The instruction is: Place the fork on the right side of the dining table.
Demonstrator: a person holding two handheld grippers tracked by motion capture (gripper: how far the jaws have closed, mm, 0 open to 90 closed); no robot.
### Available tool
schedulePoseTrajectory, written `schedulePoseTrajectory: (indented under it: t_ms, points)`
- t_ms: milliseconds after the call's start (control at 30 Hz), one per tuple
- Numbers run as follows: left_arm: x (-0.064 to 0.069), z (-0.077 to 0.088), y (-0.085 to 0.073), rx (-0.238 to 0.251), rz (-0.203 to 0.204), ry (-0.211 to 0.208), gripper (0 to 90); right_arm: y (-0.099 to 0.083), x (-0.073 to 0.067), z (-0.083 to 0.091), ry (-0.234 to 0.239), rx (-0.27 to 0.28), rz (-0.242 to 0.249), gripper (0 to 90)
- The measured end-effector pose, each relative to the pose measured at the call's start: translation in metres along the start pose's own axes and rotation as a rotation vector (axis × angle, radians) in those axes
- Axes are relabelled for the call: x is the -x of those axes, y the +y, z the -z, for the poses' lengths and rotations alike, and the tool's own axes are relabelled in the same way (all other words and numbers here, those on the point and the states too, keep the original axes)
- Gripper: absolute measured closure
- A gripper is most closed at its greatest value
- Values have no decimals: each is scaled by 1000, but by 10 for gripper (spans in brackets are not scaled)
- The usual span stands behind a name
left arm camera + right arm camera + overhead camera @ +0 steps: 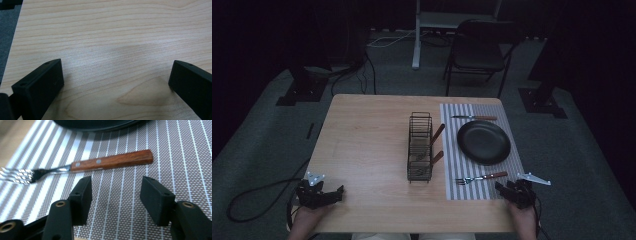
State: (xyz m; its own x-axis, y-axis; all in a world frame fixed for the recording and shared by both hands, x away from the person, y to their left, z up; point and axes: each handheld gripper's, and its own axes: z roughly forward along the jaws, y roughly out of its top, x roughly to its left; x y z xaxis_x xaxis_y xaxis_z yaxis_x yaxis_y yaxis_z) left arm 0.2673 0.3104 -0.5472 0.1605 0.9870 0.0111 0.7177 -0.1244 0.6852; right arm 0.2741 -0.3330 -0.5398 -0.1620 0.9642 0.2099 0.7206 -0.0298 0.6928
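A fork [481, 177] with a wooden handle lies on the striped placemat [462, 190] near the table's front edge; in the right gripper view the fork [95, 164] lies just beyond my jaws. My right gripper [507, 189] stands open just behind the fork, nothing between its jaws [115, 195]. A black plate [483, 142] sits on the mat, with a knife [474, 118] beyond it. My left gripper [332, 192] rests open at the table's front left corner over bare wood [116, 72].
A black wire cutlery rack [420, 146] stands mid-table and holds wooden-handled utensils. A folding chair [477, 50] and stand legs sit on the floor beyond the wooden table [367, 140]. Cables lie on the carpet at left.
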Motion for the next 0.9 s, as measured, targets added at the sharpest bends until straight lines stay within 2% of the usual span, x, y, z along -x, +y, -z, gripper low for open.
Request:
schedulePoseTrajectory:
  t_ms: [100,167,267,333,633,900]
  points:
    - [0,0,0,0,0,0,0,-3,-9,-2,-40,8,49,379]
    - [0,0,0,1,1,0,0,-5,-14,-4,-74,16,73,313]
    - [0,0,0,2,0,0,0,-8,-19,-6,-103,29,83,242]
    - [0,0,0,2,0,0,0,-9,-22,-7,-134,23,105,138]
    - [0,0,0,2,1,0,0,-13,-27,-7,-170,31,92,119]
    - [0,0,0,2,0,0,0,-15,-40,-8,-203,45,116,119]
